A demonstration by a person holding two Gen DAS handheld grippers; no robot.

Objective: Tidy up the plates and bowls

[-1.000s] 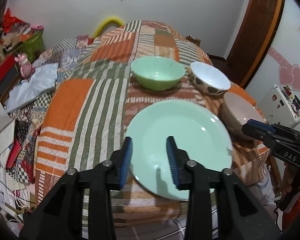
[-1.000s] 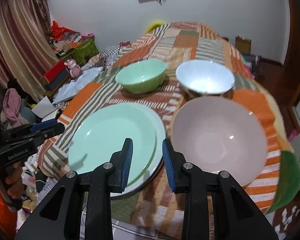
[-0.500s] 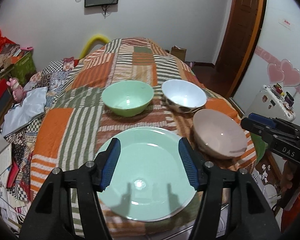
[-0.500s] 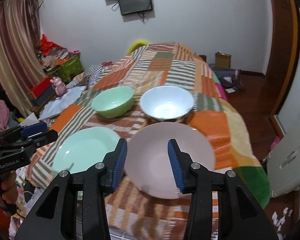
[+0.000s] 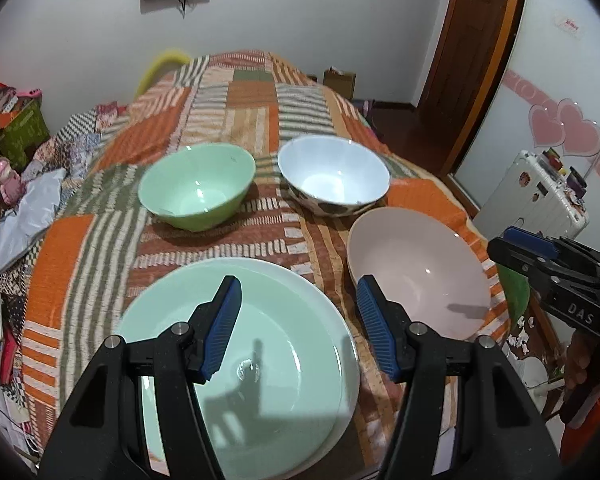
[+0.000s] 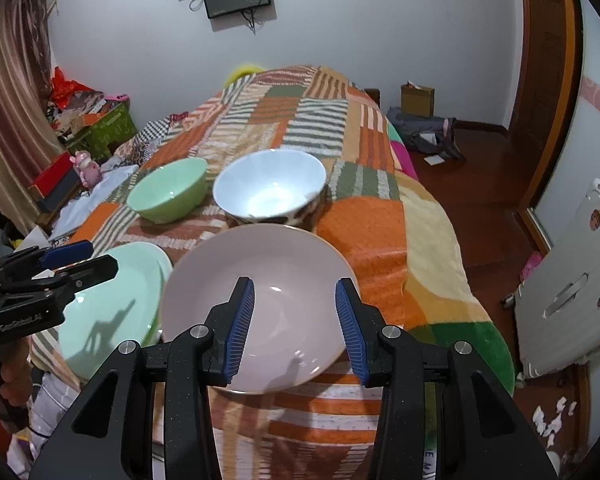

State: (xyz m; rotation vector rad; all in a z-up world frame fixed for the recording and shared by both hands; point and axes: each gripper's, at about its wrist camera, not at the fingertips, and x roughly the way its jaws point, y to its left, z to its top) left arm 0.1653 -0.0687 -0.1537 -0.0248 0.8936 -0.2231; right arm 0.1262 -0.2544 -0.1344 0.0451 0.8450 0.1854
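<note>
A: Where do the dishes sit? 
B: On the quilted bed (image 5: 236,120). Green plate (image 5: 260,344) near left, apparently on a white plate; pink bowl (image 6: 260,292) near right, just beside it. Green bowl (image 5: 198,190) far left, white bowl (image 5: 333,178) far right.

A: State of each hand-held gripper?
B: Left hand-held gripper (image 5: 298,320) hovers over the green plate, jaws about half apart, nothing between them. Right hand-held gripper (image 6: 296,324) hovers over the pink bowl, jaws parted less widely, also empty.

A: Deciding relation?
B: Each target lies directly ahead and below its own gripper. The dishes are round, so no long axis; a rim must be taken edge-on. My judgement: the right is nearer the pink bowl, the left nearer the plate.
</note>
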